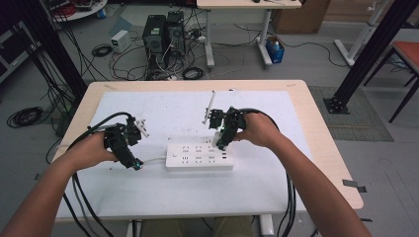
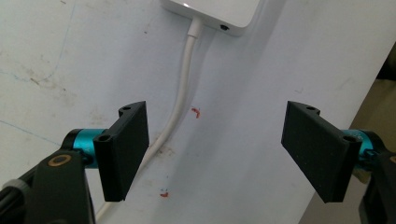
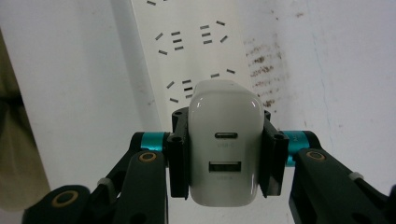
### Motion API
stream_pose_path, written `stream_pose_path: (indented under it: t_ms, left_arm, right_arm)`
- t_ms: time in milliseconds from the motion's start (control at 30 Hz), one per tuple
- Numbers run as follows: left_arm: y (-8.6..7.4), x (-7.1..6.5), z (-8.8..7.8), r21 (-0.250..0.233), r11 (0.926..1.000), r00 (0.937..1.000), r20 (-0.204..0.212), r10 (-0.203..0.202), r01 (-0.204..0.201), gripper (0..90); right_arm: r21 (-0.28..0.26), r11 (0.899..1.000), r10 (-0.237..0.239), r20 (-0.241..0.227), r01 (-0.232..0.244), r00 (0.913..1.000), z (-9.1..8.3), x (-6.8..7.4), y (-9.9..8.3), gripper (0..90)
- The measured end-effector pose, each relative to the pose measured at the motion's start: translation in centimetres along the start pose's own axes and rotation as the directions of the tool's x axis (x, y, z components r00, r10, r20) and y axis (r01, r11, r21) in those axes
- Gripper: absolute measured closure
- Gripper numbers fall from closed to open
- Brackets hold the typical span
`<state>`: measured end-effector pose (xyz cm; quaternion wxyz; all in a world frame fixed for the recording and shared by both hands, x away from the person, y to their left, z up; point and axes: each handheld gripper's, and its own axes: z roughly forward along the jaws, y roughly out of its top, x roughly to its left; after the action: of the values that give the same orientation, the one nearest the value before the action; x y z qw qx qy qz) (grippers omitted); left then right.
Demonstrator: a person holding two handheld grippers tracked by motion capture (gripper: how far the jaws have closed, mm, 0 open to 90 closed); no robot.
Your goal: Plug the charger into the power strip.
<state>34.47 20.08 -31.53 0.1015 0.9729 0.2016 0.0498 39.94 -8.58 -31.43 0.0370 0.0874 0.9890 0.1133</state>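
Faintly, on the white charger (image 3: 225,147): tiny grey lettering under its upper oval port, possibly "USB-C", too blurred for certainty; a rectangular port below. Pinched between the right gripper (image 3: 225,154) jaws, just above the white power strip (image 1: 199,156) near its right end. Left gripper (image 2: 215,154) jaws spread wide, either side of the strip's white cord (image 2: 180,93) on the table (image 1: 296,163).

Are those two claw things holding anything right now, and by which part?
The right gripper clamps a white USB charger by its two side faces, above the power strip. The left gripper is open and holds nothing; the strip's cable lies between its jaws.
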Motion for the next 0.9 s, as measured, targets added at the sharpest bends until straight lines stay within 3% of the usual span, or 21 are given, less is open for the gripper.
stream_pose_path:
  t_ms: [200,400,667,800,900]
  left_arm:
    - [0.1,0.1,0.2,0.01,0.9998,0.9999,-0.001,0.015,-0.015,23.3]
    - [0.3,0.1,0.3,-0.003,0.9997,0.9997,-0.003,0.023,-0.023,23.4]
    - [0.2,0.4,0.6,-0.006,0.9998,0.9998,0.003,0.017,-0.017,23.4]
    - [0.2,0.6,0.8,-0.005,0.9999,0.9999,0.006,0.015,-0.015,23.4]
    - [0.3,0.6,1.0,-0.002,0.9999,0.9998,0.012,0.012,-0.012,23.4]
  right_arm:
    - [0.019,0.997,-0.073,0.01,0.073,0.9973,1.6,-0.2,1.5,62.2]
    - [0.061,0.991,-0.121,-0.02,0.122,0.9924,3.3,-0.3,2.6,62.2]
    - [0.097,0.983,-0.154,-0.026,0.156,0.9877,4.6,-0.6,2.7,62.3]
    - [0.09,0.982,-0.164,-0.036,0.167,0.9857,4.7,-0.8,2.7,62.4]
    - [0.109,0.981,-0.155,-0.032,0.158,0.9873,4.8,-0.6,3.0,62.5]
